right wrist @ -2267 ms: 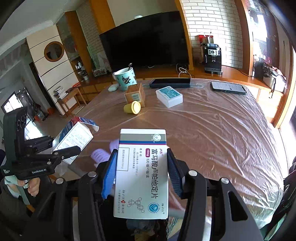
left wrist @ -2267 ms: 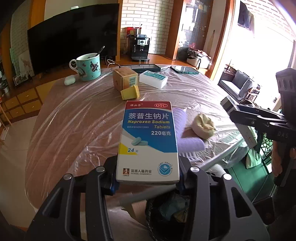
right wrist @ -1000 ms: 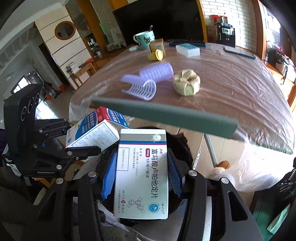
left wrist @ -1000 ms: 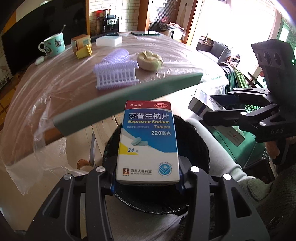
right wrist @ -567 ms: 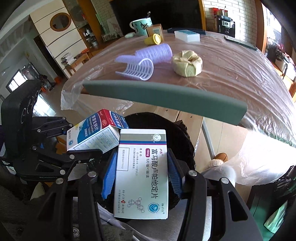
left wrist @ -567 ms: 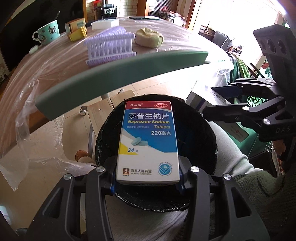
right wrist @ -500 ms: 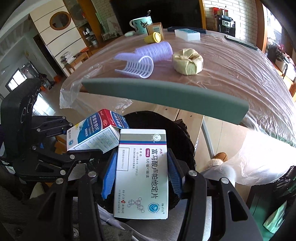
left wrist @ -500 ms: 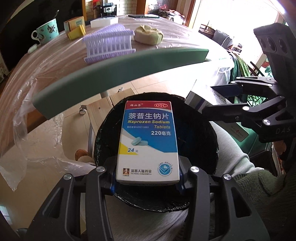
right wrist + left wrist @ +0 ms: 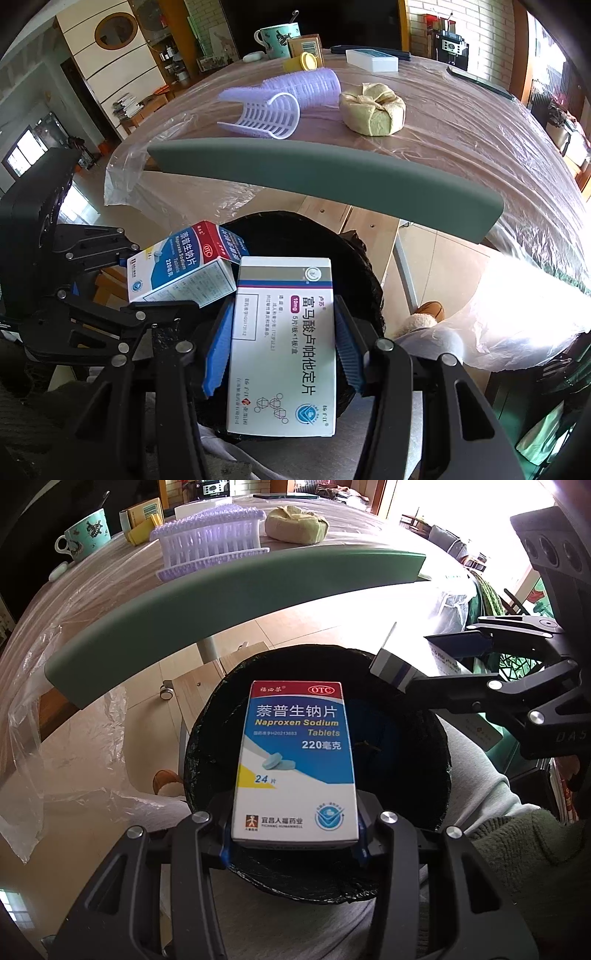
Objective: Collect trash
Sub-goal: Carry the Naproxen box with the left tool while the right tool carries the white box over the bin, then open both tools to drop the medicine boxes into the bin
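Both boxes hang right over the black-lined bin (image 9: pixel 406 760), which sits in the person's lap below the near edge of the counter (image 9: pixel 461 122), so that whatever drops should land inside and not on the floor. The left gripper (image 9: pixel 295 834) has its jaws closed on the lower sides of the blue-and-white Naproxen box (image 9: pixel 295 760), label facing up, the box standing out over the dark mouth of the bin. The right gripper (image 9: pixel 280 354) grips the white tablet box (image 9: pixel 282 343) the same way, blue pads pressed on its long sides, and from that view the two boxes are just beside each other over the bin, the Naproxen one to the left; whether they touch I cannot tell. A green chair back (image 9: pixel 325 173) crosses between the bin and the counter. Farther off on the plastic-covered counter lie purple hair rollers (image 9: pixel 280 103), a tan wrapped bundle (image 9: pixel 373 109), a yellow cap (image 9: pixel 303 61), a small cardboard box (image 9: pixel 306 46), a patterned mug (image 9: pixel 277 37) and a white box (image 9: pixel 373 59). To my eye the drop itself comes next: both pairs of jaws need only let go, with more on the counter perhaps to collect after.
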Demonstrator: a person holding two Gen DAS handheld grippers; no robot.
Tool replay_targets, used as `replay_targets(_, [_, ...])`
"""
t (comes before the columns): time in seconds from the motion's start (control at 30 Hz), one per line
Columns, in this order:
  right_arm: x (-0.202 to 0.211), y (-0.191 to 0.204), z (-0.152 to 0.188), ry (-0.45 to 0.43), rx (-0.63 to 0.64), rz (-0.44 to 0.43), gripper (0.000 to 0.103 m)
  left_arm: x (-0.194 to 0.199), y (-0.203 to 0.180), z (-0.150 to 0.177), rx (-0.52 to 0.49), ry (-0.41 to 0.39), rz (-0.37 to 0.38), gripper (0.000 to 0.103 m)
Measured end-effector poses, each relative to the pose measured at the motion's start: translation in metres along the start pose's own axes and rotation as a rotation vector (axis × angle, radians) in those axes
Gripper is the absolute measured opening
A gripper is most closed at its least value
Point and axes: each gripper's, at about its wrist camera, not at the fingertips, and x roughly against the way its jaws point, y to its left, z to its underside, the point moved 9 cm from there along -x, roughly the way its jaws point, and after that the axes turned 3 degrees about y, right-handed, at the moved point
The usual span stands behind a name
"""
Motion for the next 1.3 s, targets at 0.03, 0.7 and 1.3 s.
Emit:
replay_targets(0.03, [-0.0001,0.0001,-0.0002,0.0,0.001,0.001,0.051,0.001,0.0005,-0.0006,0.001,-0.001,-0.001,0.047])
replay_targets(0.7, [-0.0045,0.0018,0.0003,0.007,0.014,0.009,0.051,0.0018,0.0006,-0.0042,-0.008,0.005,-0.02,0.047])
replay_targets(1.3, [-0.0032,0.0028,-0.0029,-0.005,0.01,0.006,0.052,0.0034,-0.0004,-0.0079,-0.033,-0.015,-0.02,0.051])
